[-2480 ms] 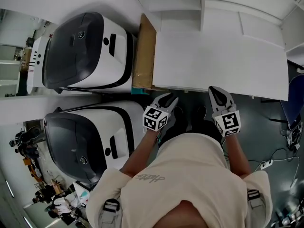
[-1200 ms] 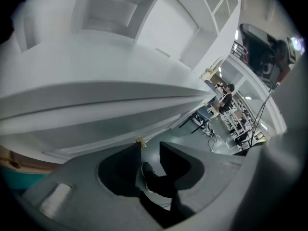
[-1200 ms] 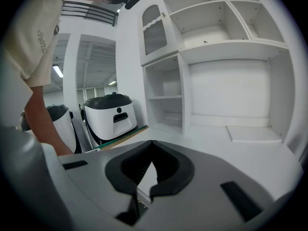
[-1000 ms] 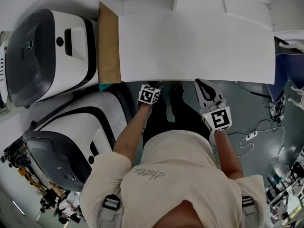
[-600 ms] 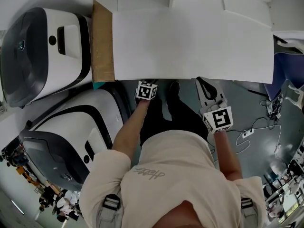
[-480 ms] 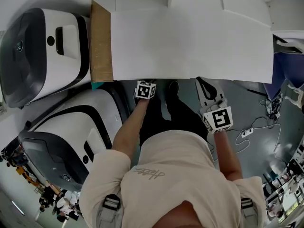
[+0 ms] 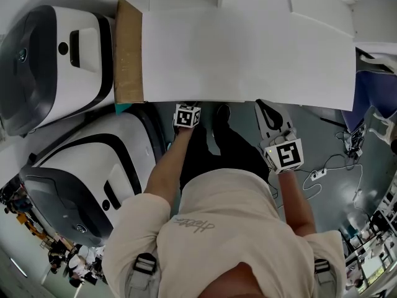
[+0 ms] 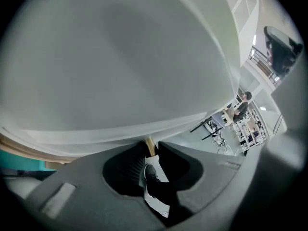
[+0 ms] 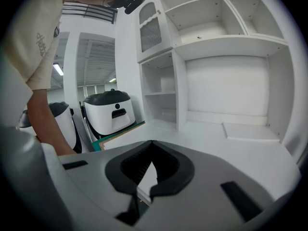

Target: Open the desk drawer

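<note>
The white desk (image 7: 248,48) fills the top of the head view. My left gripper's marker cube (image 7: 187,115) sits right at the desk's front edge, and its jaws are hidden beneath it. In the left gripper view the white underside of the desk (image 8: 120,57) curves overhead. There my left gripper (image 8: 152,147) has its jaws drawn close on a narrow tan strip (image 8: 149,147) under that edge. My right gripper (image 7: 263,106) hangs just in front of the desk edge to the right, shut and empty, its tips touching (image 9: 152,142).
Two large white-and-black machines (image 7: 56,61) (image 7: 93,172) stand to the left, with a brown board (image 7: 128,51) against the desk's left side. White shelves (image 9: 226,13) rise behind the desk. My shoe (image 7: 223,112) and a floor cable (image 7: 316,174) lie below.
My left gripper has gone forward from in front of the desk to under its front edge. The right gripper has stayed near the edge, still shut.
</note>
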Tool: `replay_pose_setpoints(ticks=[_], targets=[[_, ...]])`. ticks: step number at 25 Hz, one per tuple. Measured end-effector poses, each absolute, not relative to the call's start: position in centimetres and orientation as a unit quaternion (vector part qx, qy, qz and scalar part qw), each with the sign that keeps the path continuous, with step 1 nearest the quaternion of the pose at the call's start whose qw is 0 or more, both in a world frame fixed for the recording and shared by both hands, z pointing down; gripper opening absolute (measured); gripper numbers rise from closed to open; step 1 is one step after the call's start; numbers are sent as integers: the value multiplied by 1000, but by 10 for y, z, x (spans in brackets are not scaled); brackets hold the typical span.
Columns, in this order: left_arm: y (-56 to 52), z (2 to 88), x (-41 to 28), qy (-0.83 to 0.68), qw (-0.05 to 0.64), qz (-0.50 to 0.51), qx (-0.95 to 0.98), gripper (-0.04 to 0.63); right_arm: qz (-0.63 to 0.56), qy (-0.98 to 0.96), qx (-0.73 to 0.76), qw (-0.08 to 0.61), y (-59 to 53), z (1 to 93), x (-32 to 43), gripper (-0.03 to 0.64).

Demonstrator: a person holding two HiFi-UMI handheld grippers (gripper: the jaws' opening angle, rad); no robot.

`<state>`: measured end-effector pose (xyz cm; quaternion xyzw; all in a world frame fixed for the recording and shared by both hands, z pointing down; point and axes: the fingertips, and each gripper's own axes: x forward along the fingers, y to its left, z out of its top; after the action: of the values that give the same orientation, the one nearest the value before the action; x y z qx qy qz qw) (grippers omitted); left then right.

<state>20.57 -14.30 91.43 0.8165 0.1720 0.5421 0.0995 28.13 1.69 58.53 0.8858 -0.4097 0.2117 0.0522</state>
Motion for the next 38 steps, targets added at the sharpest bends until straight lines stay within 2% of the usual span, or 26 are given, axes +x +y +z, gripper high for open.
replay_pose_setpoints(ticks=[19, 38], targets=[[-139, 914, 192, 154, 89, 540, 823, 91, 218, -434, 873, 42, 33, 594, 257, -5], [-131, 914, 149, 144, 70, 554, 817, 91, 204, -455, 866, 41, 32, 592, 220, -5]])
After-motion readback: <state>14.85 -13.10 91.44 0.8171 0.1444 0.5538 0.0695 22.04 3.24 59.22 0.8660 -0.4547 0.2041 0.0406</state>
